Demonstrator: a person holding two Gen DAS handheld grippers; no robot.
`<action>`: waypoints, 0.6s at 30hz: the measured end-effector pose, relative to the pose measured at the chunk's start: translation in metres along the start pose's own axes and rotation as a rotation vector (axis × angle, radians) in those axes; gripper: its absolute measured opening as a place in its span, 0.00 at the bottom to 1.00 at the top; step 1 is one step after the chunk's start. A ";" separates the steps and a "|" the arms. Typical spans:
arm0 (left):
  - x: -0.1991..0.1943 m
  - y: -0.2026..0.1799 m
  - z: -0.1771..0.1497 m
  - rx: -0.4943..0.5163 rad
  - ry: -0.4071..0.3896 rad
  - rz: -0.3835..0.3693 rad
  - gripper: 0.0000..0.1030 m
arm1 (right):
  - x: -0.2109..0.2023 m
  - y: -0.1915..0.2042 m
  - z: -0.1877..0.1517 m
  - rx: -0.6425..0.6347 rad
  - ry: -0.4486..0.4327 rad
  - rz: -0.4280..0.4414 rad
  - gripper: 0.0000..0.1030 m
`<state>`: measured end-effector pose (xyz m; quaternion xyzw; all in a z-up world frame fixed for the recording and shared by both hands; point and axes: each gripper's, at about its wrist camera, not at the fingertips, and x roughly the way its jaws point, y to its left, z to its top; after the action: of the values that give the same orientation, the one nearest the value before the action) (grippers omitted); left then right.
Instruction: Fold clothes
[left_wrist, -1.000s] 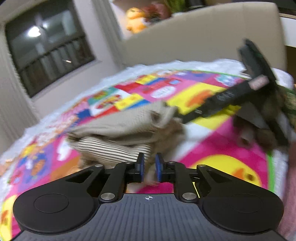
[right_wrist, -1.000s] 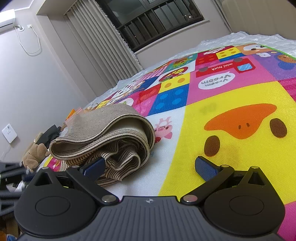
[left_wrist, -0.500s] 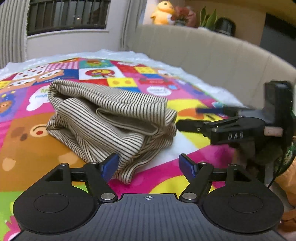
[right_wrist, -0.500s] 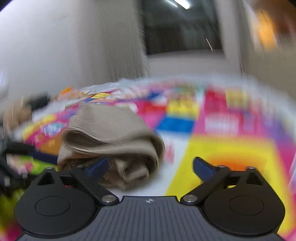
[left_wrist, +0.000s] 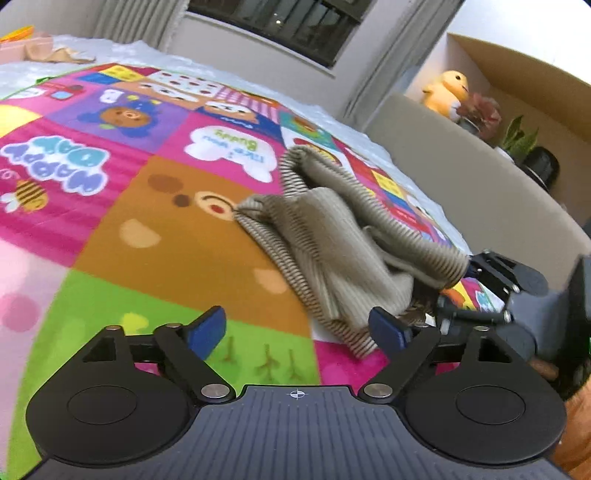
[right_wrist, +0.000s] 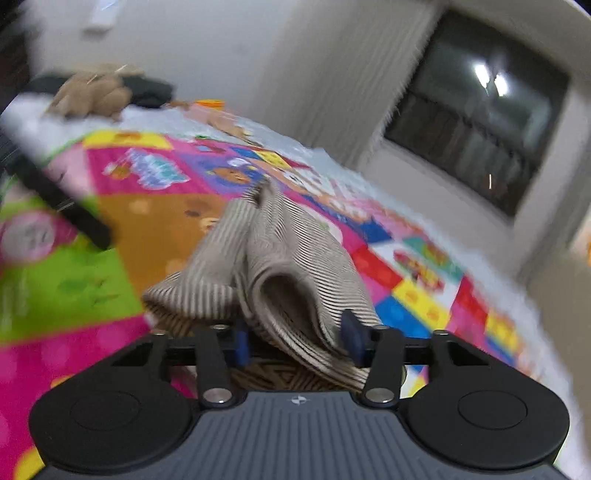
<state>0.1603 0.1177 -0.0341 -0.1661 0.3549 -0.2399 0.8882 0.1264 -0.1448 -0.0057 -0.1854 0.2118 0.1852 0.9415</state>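
A beige, finely striped knitted garment (left_wrist: 332, 236) lies bundled in several thick folds at the centre right of the left wrist view, on a brightly coloured cartoon-print play mat (left_wrist: 177, 236). In the right wrist view the same bundle (right_wrist: 280, 266) fills the middle of the frame and runs down between the blue pads.

The left gripper (left_wrist: 295, 326) hangs low in the frame with its jaws spread wide and nothing between them; its right pad sits just beside the near corner of the bundle. The right gripper (right_wrist: 295, 339) stands half closed with a folded edge of the knit between its pads. The picture is blurred, so whether the pads press the cloth or merely straddle it I cannot tell.

The knit looks soft, light and limp, and thick where the layers stack. It will likely sag and slide apart if lifted by one layer only. The rolled, doubled edges look like the soundest hold, pinched through all layers. The mat looks smooth, so the bundle may slip when pushed.
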 end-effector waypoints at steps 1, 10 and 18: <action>-0.002 0.003 0.000 -0.007 -0.002 -0.005 0.92 | 0.003 -0.004 0.003 0.030 0.006 0.003 0.20; -0.010 0.021 -0.004 -0.063 -0.018 -0.031 0.92 | 0.010 0.021 0.048 0.047 -0.027 0.090 0.13; -0.019 0.029 -0.001 -0.042 -0.031 -0.072 0.89 | 0.030 0.075 0.020 -0.109 0.028 0.099 0.22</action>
<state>0.1565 0.1517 -0.0378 -0.2011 0.3400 -0.2614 0.8807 0.1263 -0.0639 -0.0233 -0.2281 0.2234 0.2403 0.9167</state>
